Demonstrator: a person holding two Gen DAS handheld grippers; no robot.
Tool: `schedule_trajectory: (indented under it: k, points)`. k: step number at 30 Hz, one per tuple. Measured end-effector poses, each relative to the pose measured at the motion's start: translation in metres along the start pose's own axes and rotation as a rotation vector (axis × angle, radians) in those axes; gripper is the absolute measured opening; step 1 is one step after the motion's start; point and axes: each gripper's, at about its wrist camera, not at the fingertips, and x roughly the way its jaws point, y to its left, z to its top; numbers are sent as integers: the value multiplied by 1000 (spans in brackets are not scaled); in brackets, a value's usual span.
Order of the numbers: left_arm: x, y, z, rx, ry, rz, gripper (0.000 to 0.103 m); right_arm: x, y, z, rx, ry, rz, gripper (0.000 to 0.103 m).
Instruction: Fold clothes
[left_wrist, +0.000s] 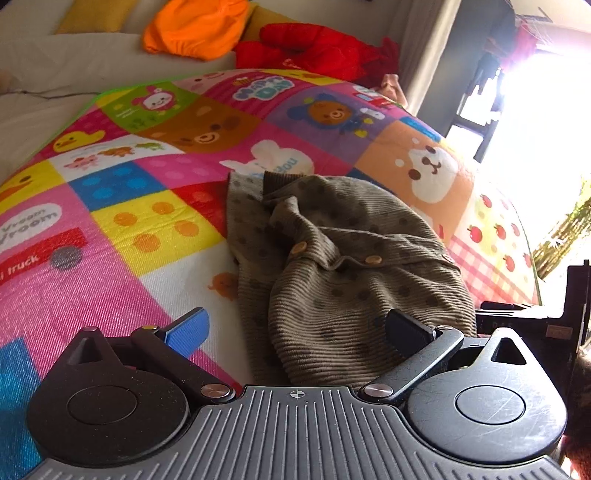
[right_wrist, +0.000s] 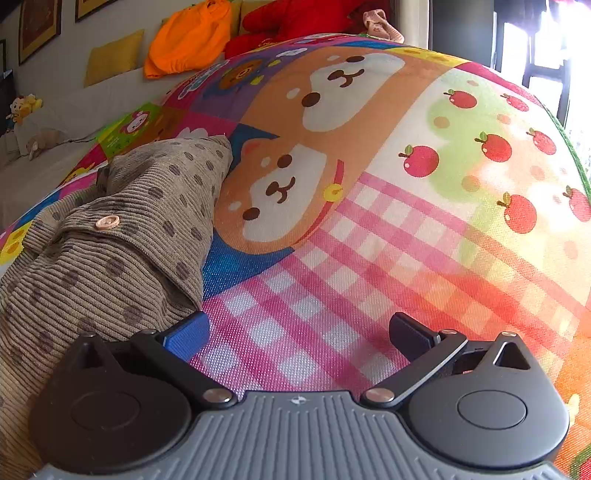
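Our left gripper (left_wrist: 297, 325) stands wide open and holds nothing; its blue finger (left_wrist: 188, 330) hangs over the bare play mat (left_wrist: 110, 221) while its black finger (left_wrist: 408, 330) sits over the near hem of the brown cardigan (left_wrist: 340, 258), though we cannot tell whether it touches the cloth. The garment lies straight ahead of this gripper and slightly toward its black-finger side, running away from us in a rumpled heap, with two wooden buttons (left_wrist: 373, 260) showing along a crooked placket and one flap lying flat beyond on the blue-finger side.

Our right gripper (right_wrist: 299, 330) is likewise spread wide and empty, both fingers over the pink checked part of the mat (right_wrist: 369, 240). The cardigan (right_wrist: 110, 240) sits just beside its blue finger (right_wrist: 188, 334), bunched and rising ahead of it, one button (right_wrist: 108, 223) facing up.

Farther out, past the far edge of the mat, we see an orange garment (left_wrist: 195, 29) and a red garment (left_wrist: 314, 48) piled on a pale surface, well apart from both grippers.

We judge the folding barely begun: the cardigan is neither flat nor squared, no clean crease shows, and nothing is gripped. What seems left is to take hold, spread it, fold it, and then perhaps deal with the other two pieces
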Motion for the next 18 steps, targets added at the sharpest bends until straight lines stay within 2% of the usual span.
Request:
schedule_trajectory:
  k: [4, 6, 11, 14, 18]
  points:
    - [-6, -3, 40, 15, 32, -85, 103, 1, -1, 4, -20, 28, 13, 103]
    - [-7, -8, 60, 63, 53, -96, 103, 2, -3, 7, -36, 56, 32, 103]
    - [-2, -19, 94, 165, 104, -67, 103, 3, -4, 12, -61, 93, 48, 103]
    - [-2, -17, 110, 155, 117, -34, 103, 2, -3, 10, -67, 86, 45, 103]
    - [-10, -6, 118, 141, 164, -39, 103, 2, -6, 9, -79, 75, 65, 103]
